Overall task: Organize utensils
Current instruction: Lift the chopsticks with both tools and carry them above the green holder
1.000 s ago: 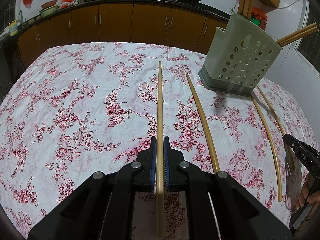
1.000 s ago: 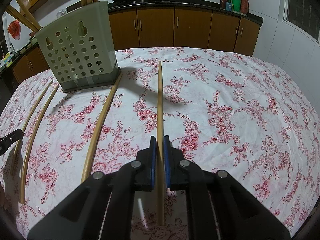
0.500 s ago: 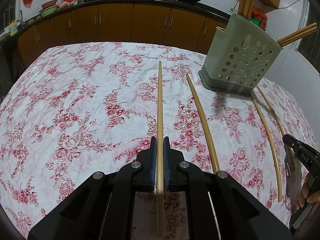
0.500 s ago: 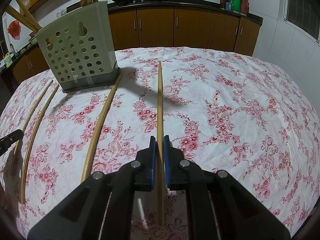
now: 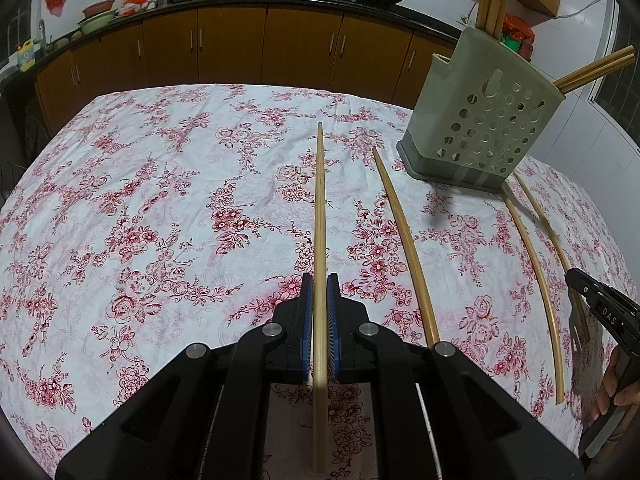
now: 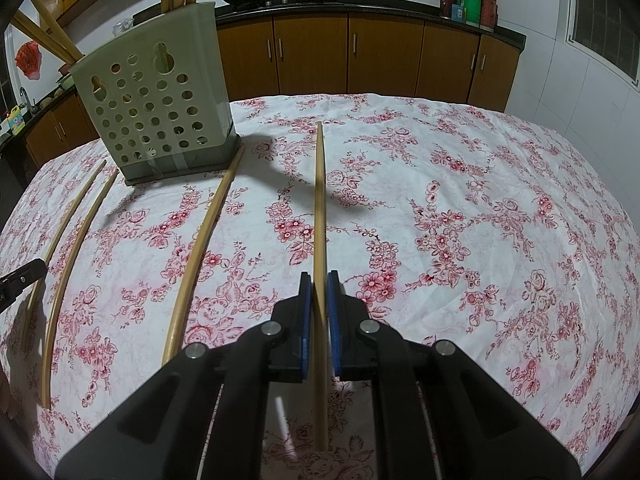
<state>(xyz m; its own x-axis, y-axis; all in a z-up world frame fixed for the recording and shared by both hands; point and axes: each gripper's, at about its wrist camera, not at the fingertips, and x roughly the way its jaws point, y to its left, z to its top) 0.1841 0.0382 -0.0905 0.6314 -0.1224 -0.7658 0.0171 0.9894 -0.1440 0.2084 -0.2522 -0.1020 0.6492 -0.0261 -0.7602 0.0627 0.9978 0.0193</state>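
**A:** Both tools are loaded. The left gripper (image 5: 320, 292) has its blue pads pressed in on the left-hand chopstick (image 5: 320, 208), with barely a sliver of daylight either side.

**B:** Same on the other side. The right gripper (image 6: 318, 292) is pinched down on the right-hand chopstick (image 6: 319, 200), held low on the shaft with the long end pointing away across the floral tablecloth (image 5: 160, 200).

**A:** So I'd call this the pick-up step: gripped, not yet delivered. I can't tell whether either stick has cleared the cloth.

**B:** Where do they go?

**A:** Surely the green perforated holder (image 5: 480, 128), standing towards the far side of the table between the two grippers. It has chopsticks in it already, some upright and a couple leaning out to the side.

**B:** Then the next move wants a lift, a swing to near-vertical and a drop through the open top. One arm at a time looks wise, so the long ends don't cross.

**A:** The sticks are pale bamboo, slim and plain. Two more lie flat: the near spare (image 5: 404, 240) just beside the left-hand one, and the far spare (image 5: 532, 264) beyond the holder
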